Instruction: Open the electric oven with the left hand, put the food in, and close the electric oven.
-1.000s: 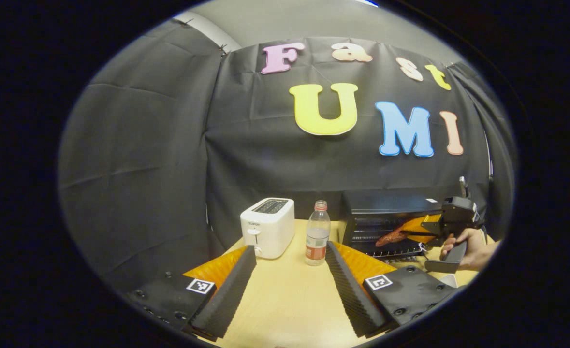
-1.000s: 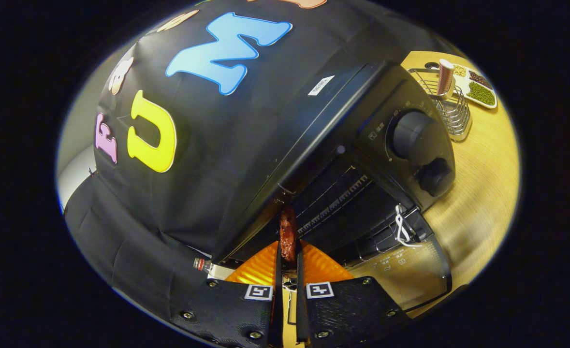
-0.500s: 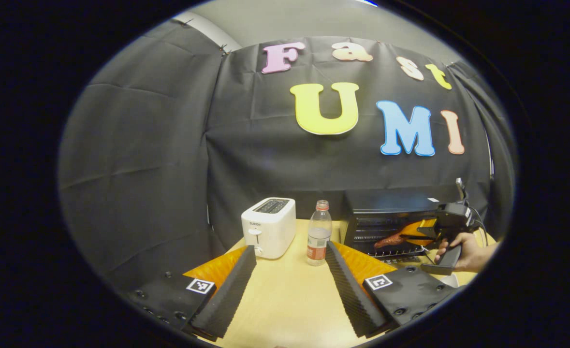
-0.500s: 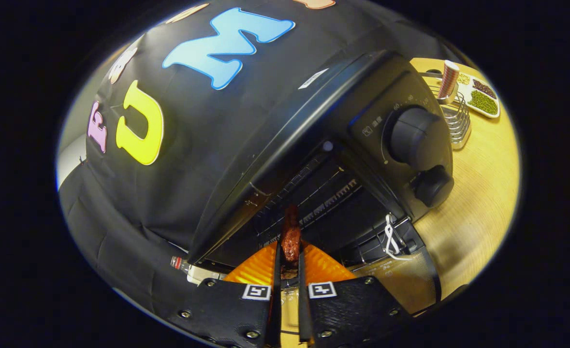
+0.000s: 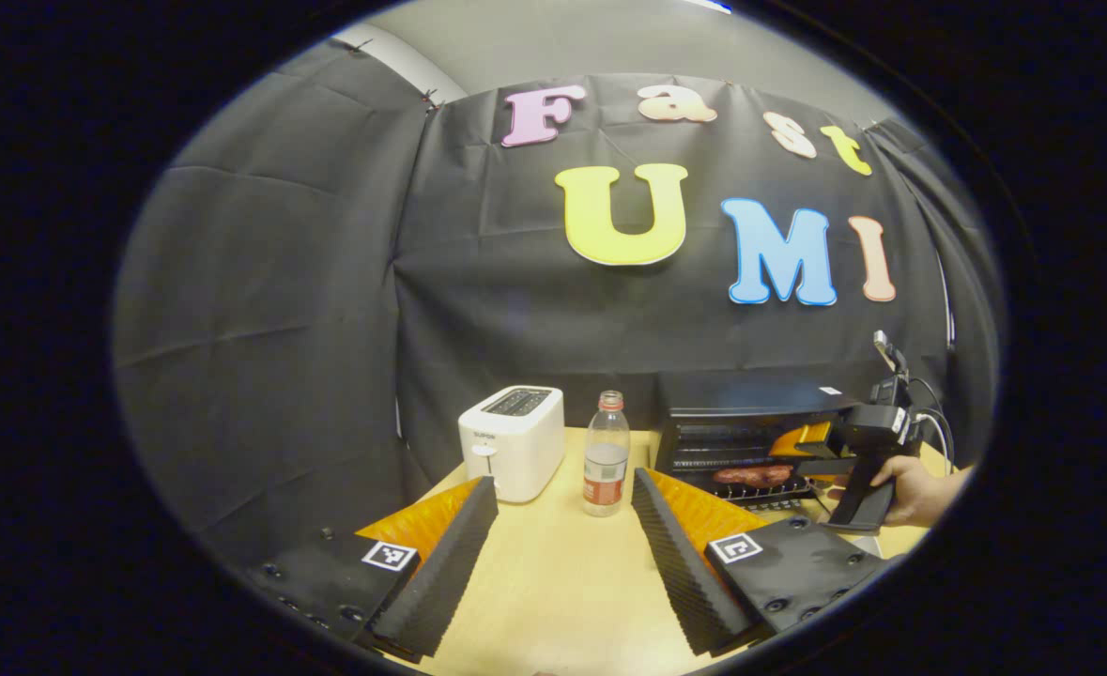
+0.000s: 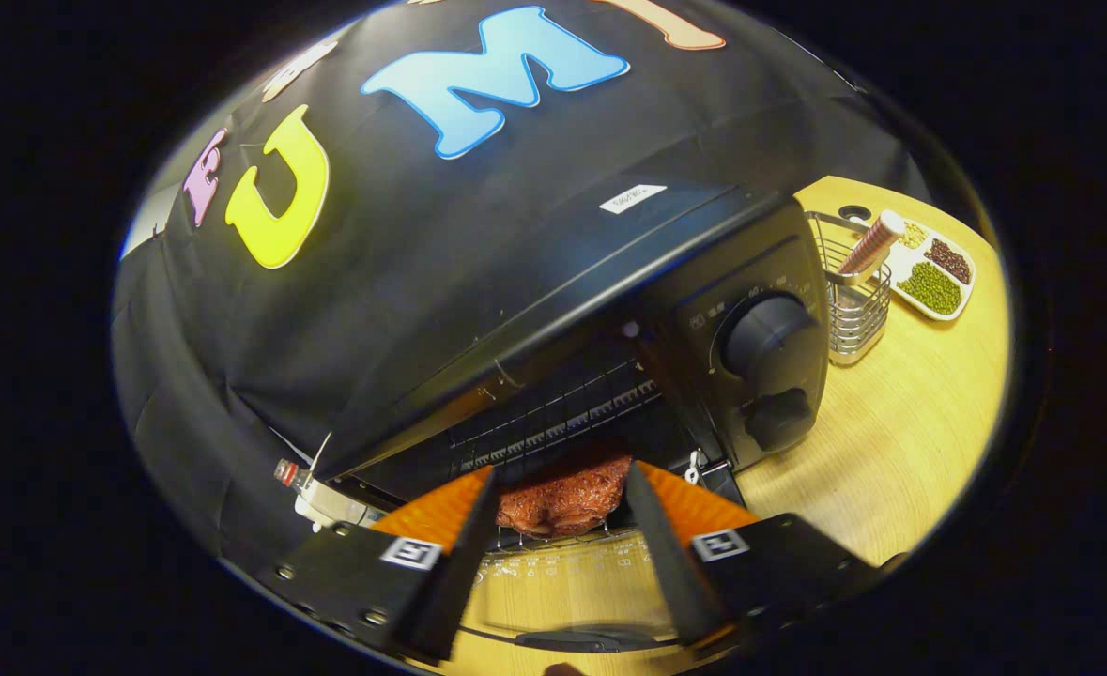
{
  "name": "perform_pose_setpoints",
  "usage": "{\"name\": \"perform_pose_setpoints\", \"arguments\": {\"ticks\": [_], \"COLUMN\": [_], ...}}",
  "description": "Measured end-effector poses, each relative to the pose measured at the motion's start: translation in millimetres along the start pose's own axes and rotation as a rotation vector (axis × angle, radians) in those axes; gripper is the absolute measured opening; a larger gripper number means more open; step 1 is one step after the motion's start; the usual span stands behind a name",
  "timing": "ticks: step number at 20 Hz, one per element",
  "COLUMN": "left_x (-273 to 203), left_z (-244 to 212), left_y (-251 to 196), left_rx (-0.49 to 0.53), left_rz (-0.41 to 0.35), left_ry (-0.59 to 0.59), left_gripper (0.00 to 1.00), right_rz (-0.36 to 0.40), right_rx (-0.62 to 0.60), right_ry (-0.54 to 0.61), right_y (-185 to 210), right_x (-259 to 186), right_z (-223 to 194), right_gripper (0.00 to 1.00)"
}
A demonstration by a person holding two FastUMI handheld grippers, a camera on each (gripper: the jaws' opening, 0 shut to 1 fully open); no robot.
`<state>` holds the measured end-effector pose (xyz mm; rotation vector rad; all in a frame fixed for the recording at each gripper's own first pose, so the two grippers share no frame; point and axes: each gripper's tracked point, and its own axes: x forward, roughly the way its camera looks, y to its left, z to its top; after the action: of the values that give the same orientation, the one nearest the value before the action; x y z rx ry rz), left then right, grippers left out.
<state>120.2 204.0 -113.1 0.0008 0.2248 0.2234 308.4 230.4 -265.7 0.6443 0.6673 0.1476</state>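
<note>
**A:** Where is the food sitting?

**B:** I am seeing the reddish-brown piece of meat [image 6: 567,496] lying on the wire rack [image 6: 553,427] inside the black electric oven [image 6: 609,310], door [image 6: 562,587] dropped flat towards me. My right gripper [image 6: 558,554] is standing released, fingers spread either side of the meat, not pressing it. My left gripper [image 5: 553,554] is hanging empty and spread above the pale wooden table [image 5: 553,601].

**A:** Next?

**B:** I am judging a straight pull back, level, so neither finger drags the meat off the rack. Overhead the oven's top edge is crowding me. For the left gripper, the clear plastic bottle [image 5: 606,455] and white toaster [image 5: 511,441] are standing far left of the oven, so the near lane looks open.
</note>
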Motion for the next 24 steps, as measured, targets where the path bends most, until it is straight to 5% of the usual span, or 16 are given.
{"name": "perform_pose_setpoints", "arguments": {"ticks": [1,6,9,13,24], "left_x": [0.1,0.8,5.1,5.6,4.3], "left_z": [0.5,0.1,0.7,-0.2,-64.9], "left_y": [-5.2,-38.2,-63.9,-97.4,-177.6], "left_rx": [-0.001,-0.004,-0.010,-0.009,-0.006], "left_rz": [-0.008,-0.065,-0.114,-0.178,-0.327], "left_ry": [0.000,-0.008,-0.012,-0.010,0.139], "left_gripper": [0.98,1.00,0.93,1.00,1.00], "right_rz": [-0.009,0.019,0.036,0.055,-0.031], "right_rx": [-0.013,-0.117,-0.206,-0.289,-0.467], "right_ry": [-0.017,-0.065,-0.110,-0.180,-0.349], "right_y": [-2.0,4.4,10.4,11.8,-26.1], "right_x": [-8.8,-57.0,-93.3,-140.7,-249.6], "right_z": [6.0,21.9,28.9,43.8,71.1], "right_gripper": [0.98,0.98,0.98,0.98,0.97]}}
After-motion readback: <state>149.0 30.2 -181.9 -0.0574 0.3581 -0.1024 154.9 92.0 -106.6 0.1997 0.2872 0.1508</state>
